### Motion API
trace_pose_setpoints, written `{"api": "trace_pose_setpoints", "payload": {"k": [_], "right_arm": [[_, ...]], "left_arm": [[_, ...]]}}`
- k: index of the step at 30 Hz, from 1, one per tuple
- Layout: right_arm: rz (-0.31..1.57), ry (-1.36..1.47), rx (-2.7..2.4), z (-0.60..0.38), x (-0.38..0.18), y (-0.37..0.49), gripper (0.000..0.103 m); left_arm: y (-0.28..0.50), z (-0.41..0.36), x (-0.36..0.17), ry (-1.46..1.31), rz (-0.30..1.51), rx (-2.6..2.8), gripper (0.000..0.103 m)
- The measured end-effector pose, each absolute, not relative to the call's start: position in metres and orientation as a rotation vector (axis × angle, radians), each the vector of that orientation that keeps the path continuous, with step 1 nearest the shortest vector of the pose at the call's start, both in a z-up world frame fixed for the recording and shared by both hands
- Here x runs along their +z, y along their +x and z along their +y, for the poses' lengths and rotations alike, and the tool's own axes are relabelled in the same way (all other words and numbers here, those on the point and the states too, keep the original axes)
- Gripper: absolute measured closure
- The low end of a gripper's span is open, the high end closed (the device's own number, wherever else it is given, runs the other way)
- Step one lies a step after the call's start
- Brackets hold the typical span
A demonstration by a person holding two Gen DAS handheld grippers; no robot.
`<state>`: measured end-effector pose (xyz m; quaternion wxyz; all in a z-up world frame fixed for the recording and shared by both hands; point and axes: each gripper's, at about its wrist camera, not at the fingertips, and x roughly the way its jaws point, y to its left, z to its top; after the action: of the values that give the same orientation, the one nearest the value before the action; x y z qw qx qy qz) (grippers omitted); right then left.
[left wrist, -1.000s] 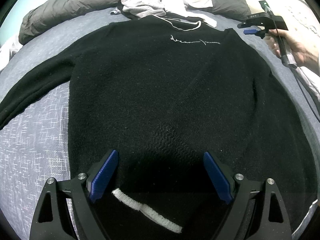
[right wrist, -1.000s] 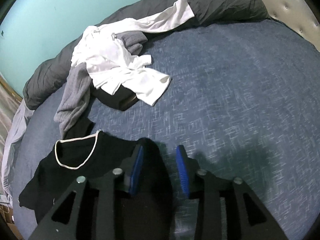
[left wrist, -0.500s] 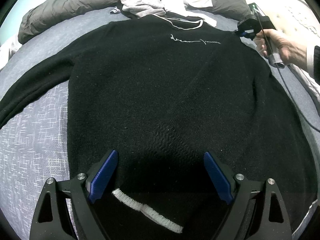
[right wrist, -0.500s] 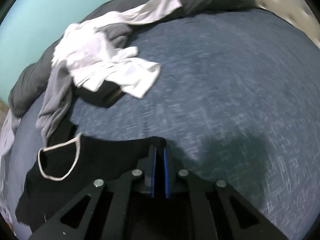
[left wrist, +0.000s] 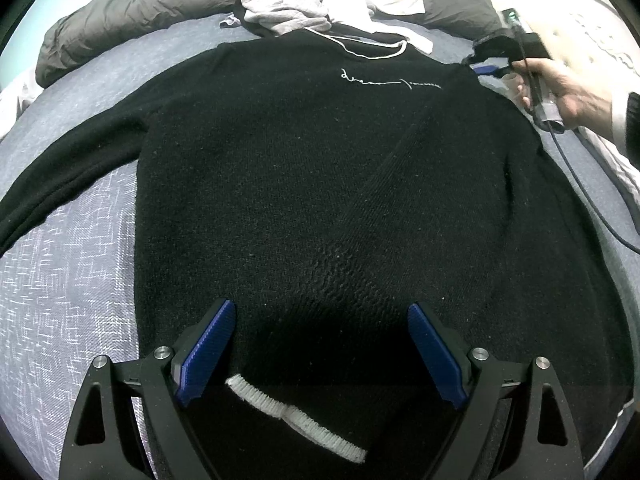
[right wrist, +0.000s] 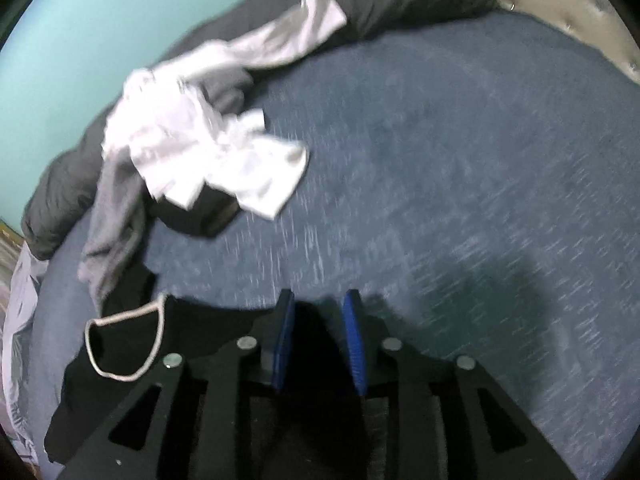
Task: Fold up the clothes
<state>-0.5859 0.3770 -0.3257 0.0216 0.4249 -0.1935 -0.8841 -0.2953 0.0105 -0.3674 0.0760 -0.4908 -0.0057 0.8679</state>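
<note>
Left hand-held gripper (left wrist: 320, 354): jaws spread wide, nothing between them, hovering over the near hem of the black sweater (left wrist: 320, 184). A short white ribbed strip (left wrist: 296, 416) lies on the knit just below the jaws; I cannot tell what it belongs to.

Right hand-held gripper (right wrist: 318, 340): blue pads a narrow gap apart, dark fabric between and under them at the sweater's shoulder edge. The wrist view is motion-blurred, so I cannot tell whether the pads pinch the cloth. From the left wrist view the same tool sits at the far right shoulder, held in my right hand (left wrist: 568, 92).

Sweater, current lie: spread face up on the blue bed (left wrist: 72, 280), white-trimmed neckline (left wrist: 372, 50) at the far end, script lettering (left wrist: 390, 82) across the chest. Left sleeve (left wrist: 68, 172) stretched out flat to the left. On the right a diagonal ridge crosses the body; this may be the right sleeve laid inward, but black on black hides it.

Progress, as judged: body flattened and squared; no clear fold through the torso. The left sleeve and the lengthwise folds look outstanding.

Farther out: a heap of white and grey clothes (right wrist: 200, 148) unfolded at the far edge, against a dark grey duvet (left wrist: 132, 12). Those remain to be folded.
</note>
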Motion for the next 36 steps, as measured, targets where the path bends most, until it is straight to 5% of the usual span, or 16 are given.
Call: {"api": "trace_pose_setpoints", "payload": {"k": [8,19,29,36], "right_arm": [[-0.641,1.302,-2.597,0.401,-0.306,-0.523,0.073],[-0.697,1.415,-2.483,0.406,-0.352,-0.424,0.071],[-0.733,1.383,-2.531,0.407,-0.355,-0.419,0.103],[-0.769,1.356,-2.621,0.415,-0.348,-0.410,0.103]], "left_arm": [[-0.300,0.010,-0.369,-1.478,-0.033,2.597,0.012],[-0.301,0.012,-0.368,-1.490,-0.048,2.605,0.012],[-0.299,0.010,-0.368,-1.492,-0.054,2.601,0.012],[-0.303,0.012,-0.368,-1.498,-0.063,2.595,0.012]]}}
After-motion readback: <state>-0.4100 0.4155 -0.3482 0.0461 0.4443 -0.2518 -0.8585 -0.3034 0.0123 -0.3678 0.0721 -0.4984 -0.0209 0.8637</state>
